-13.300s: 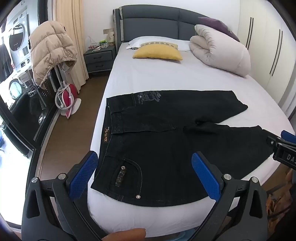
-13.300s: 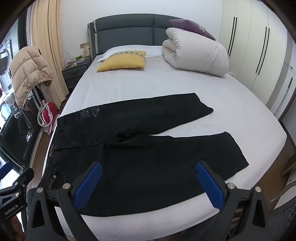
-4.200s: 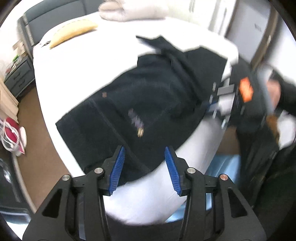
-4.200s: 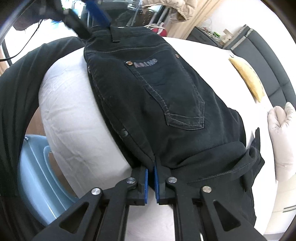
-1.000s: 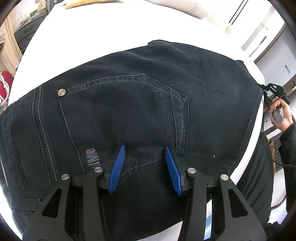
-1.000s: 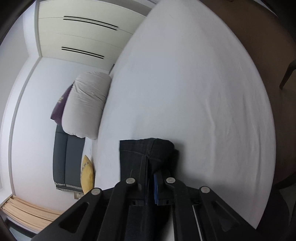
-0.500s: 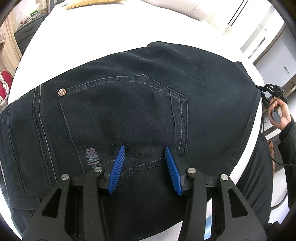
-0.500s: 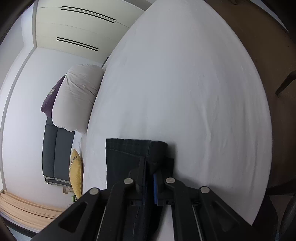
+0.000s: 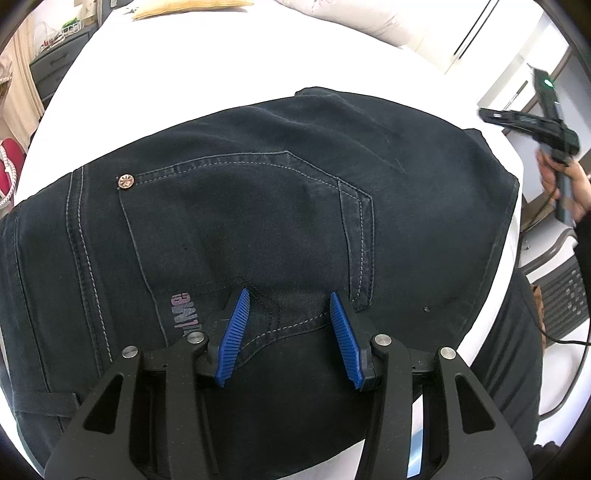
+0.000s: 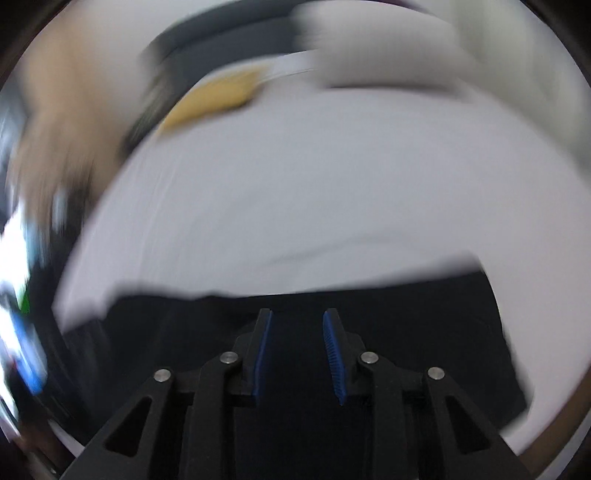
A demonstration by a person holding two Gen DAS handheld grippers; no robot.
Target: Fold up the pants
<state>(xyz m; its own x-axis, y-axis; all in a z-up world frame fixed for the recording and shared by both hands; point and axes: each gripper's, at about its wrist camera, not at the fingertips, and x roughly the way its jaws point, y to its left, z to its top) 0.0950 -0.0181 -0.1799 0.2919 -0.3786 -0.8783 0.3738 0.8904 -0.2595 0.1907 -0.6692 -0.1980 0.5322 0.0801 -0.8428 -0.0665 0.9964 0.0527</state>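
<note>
Black jeans lie folded on the white bed, a back pocket with a copper rivet facing up. My left gripper points down at them, its blue pads apart, the tips resting on the cloth at the pocket's lower seam without pinching it. In the blurred right wrist view, my right gripper hovers over the jeans, jaws opening, nothing pressed between them. A hand holds that tool's black body beyond the bed's right edge.
A yellow pillow and a rolled white duvet lie at the head of the bed; both show blurred as pillow and duvet. A grey nightstand stands left, a chair right.
The right gripper has let go of the folded jeans end and swung fast, now facing the headboard. In the left view the hand at right has risen. The left gripper kept still.
</note>
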